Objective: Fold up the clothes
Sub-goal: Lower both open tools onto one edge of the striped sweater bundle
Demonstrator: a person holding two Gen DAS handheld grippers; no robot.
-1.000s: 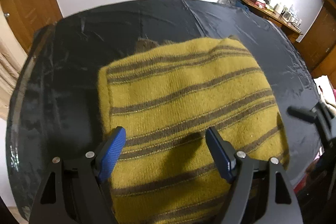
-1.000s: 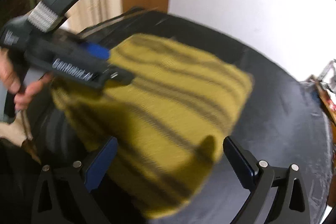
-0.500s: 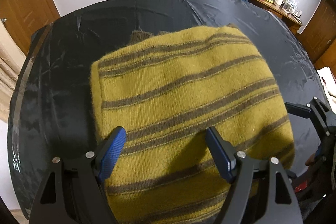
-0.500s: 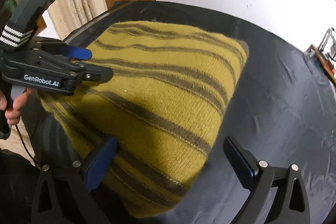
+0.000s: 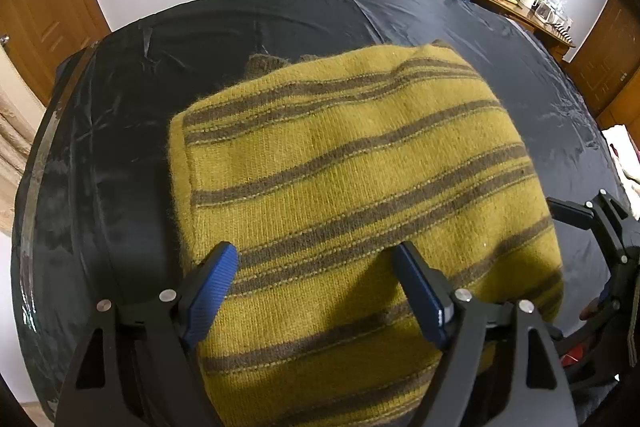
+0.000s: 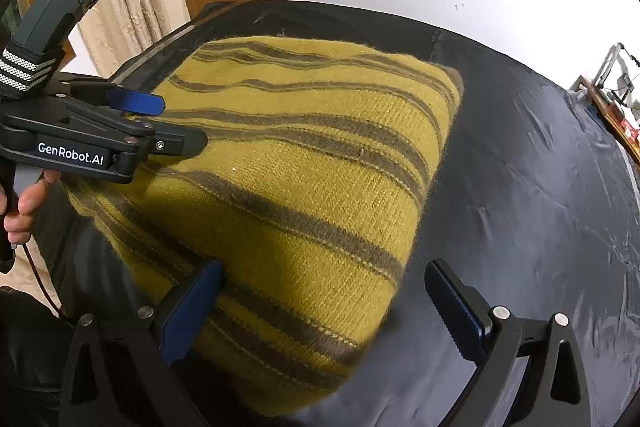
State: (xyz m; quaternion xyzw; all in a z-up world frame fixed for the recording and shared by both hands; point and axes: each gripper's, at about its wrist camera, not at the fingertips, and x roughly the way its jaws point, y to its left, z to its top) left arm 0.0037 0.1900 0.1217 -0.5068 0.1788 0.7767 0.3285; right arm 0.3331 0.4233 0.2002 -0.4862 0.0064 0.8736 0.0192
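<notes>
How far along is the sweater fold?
Mostly done: the sweater lies as a compact folded rectangle on the black table. In hand: nothing; the left gripper and right gripper hover open. Left: perhaps tidying the brown edge peeking out behind.

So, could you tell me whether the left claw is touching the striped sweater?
Cannot tell. In the right wrist view the open left claw overlaps the striped sweater, but neither contact nor gap shows plainly.

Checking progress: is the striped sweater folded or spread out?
Folded. The sweater lies as a compact thick rectangle on the black table, no sleeves showing, brown edge peeking beneath.
</notes>
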